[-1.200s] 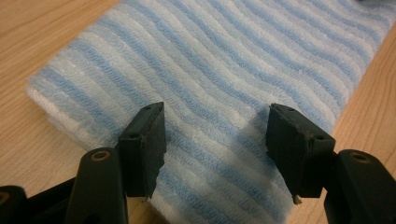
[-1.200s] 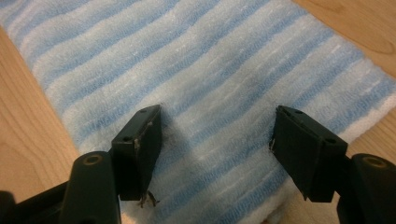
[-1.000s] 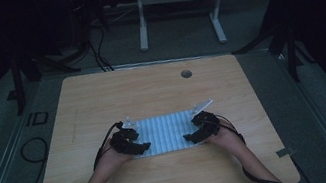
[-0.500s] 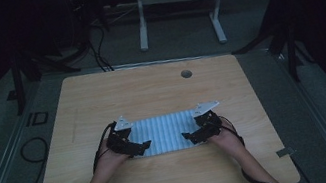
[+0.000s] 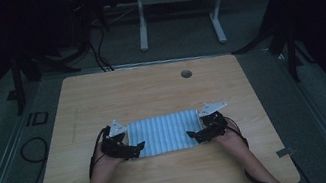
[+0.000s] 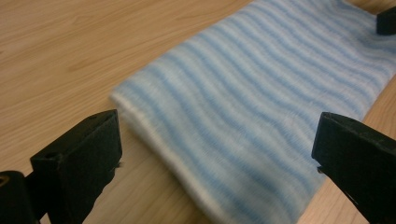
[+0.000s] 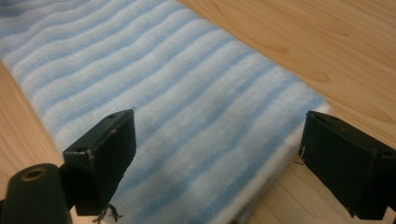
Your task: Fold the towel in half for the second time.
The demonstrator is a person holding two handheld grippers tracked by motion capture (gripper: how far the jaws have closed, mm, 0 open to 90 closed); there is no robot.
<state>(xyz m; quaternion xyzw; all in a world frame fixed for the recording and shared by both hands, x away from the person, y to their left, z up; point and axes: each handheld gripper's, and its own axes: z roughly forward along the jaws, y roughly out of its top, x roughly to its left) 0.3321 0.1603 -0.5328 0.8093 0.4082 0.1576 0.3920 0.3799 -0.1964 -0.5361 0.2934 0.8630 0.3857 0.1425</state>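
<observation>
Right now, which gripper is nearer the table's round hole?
Right. The right gripper sits at the cloth's right end, below the hole; the left gripper is at its left end.

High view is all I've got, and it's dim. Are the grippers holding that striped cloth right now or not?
Observer: No. In the left gripper view the left gripper stands wide open over the cloth; its jaws have just been opening, and the pads press on nothing.
Operator: And the right one?
Observer: Same. The right gripper is open, its jaws just opened, and the cloth's end lies flat between them.
Operator: Is the cloth one layer?
Observer: It looks folded: the right gripper view shows a thick, doubled edge on the table.
Operator: Any wrinkles?
Observer: None visible up close; the blue and white stripes run smooth.
</observation>
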